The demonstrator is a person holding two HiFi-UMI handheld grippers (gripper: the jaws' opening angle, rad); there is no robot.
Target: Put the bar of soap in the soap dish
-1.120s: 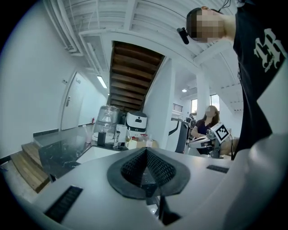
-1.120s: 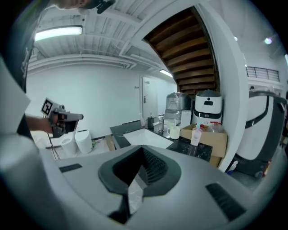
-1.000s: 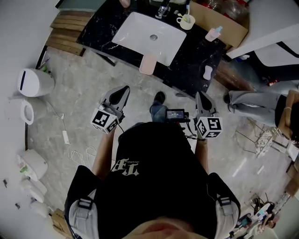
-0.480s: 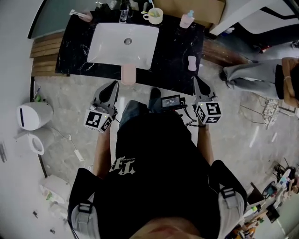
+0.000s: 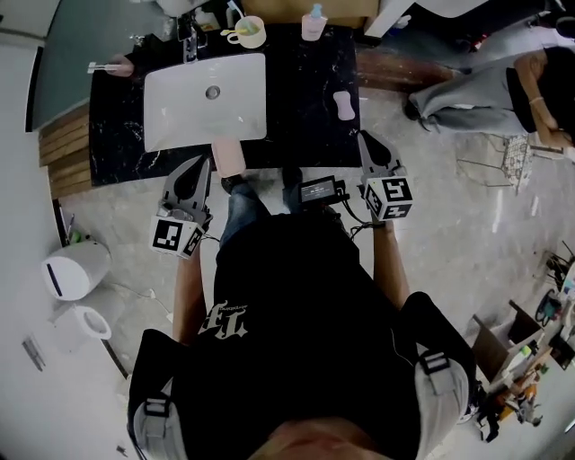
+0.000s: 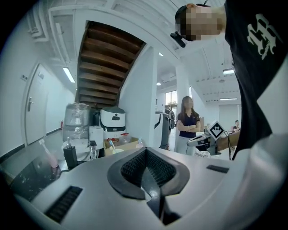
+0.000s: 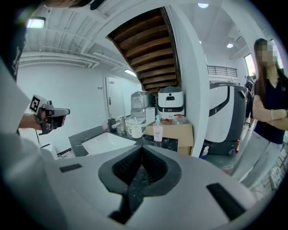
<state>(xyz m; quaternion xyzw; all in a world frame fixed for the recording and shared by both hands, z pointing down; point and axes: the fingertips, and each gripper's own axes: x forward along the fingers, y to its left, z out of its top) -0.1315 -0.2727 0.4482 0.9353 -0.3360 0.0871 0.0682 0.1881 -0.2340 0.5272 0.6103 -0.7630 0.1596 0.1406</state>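
We hold both grippers shut & empty: left gripper (image 5: 199, 164) centre-left, right gripper (image 5: 366, 140) centre-right. Soap bar (image 5: 344, 105) lies on black counter (image 5: 305, 94), right of sink (image 5: 207, 103), just above right gripper. Pink soap dish (image 5: 228, 159) sits at counter's lower edge, beside left gripper. Mug (image 5: 249, 32) & pink bottle (image 5: 314, 22) up top.

Black marble counter (image 5: 310, 99) with white sink (image 5: 180, 112), grey stone floor (image 5: 467, 234)

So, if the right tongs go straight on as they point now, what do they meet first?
Probably the right end of the black countertop, by the bar of soap. The right tongs, shut and empty, point at it; nothing shows between, though depth is unclear.
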